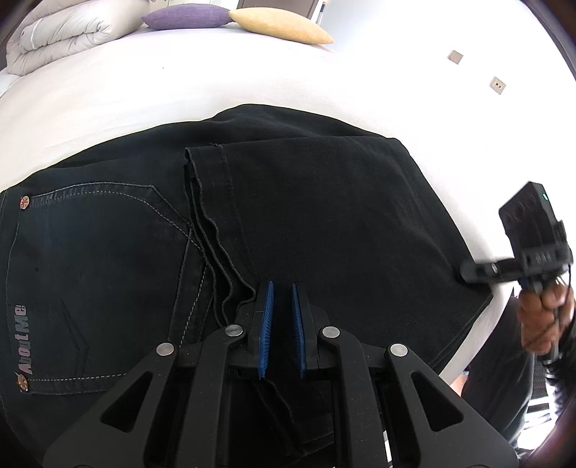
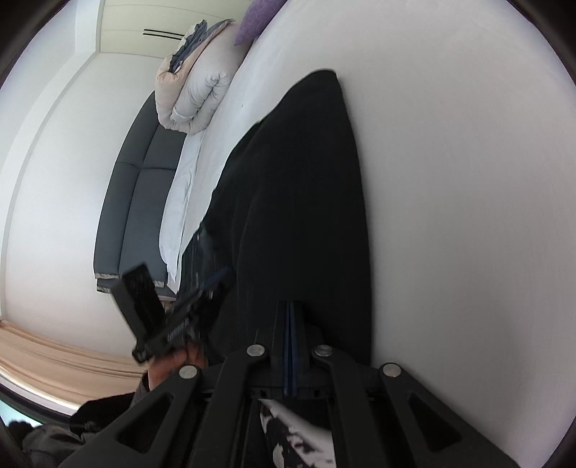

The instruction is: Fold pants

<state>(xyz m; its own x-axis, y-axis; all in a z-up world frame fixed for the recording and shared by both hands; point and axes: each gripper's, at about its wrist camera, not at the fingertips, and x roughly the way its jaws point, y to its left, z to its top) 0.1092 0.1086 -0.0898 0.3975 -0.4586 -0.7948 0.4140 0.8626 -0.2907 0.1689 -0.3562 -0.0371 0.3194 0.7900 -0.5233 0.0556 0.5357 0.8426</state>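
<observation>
Black jeans (image 1: pixel 324 201) lie folded on the white bed (image 1: pixel 144 90). The leg hems are laid over the seat beside a stitched back pocket (image 1: pixel 100 259). My left gripper (image 1: pixel 282 288) sits at the near end of the hem line. Its blue pads stand a narrow gap apart with dark cloth between them, so it is shut on the hem. My right gripper (image 1: pixel 464 270), held by a hand (image 1: pixel 543 316), is shut and its tip touches the folded edge on the right. In the right wrist view the right gripper (image 2: pixel 291 306) has its pads pressed together over the jeans (image 2: pixel 306 201). The left gripper (image 2: pixel 216 277) is blurred there.
A folded pale duvet (image 1: pixel 61 32), a purple pillow (image 1: pixel 187 16) and a yellow pillow (image 1: pixel 280 25) lie at the far end of the bed. A dark grey padded headboard (image 2: pixel 133 201) runs along that end. Two wall sockets (image 1: pixel 455 56) show on the right.
</observation>
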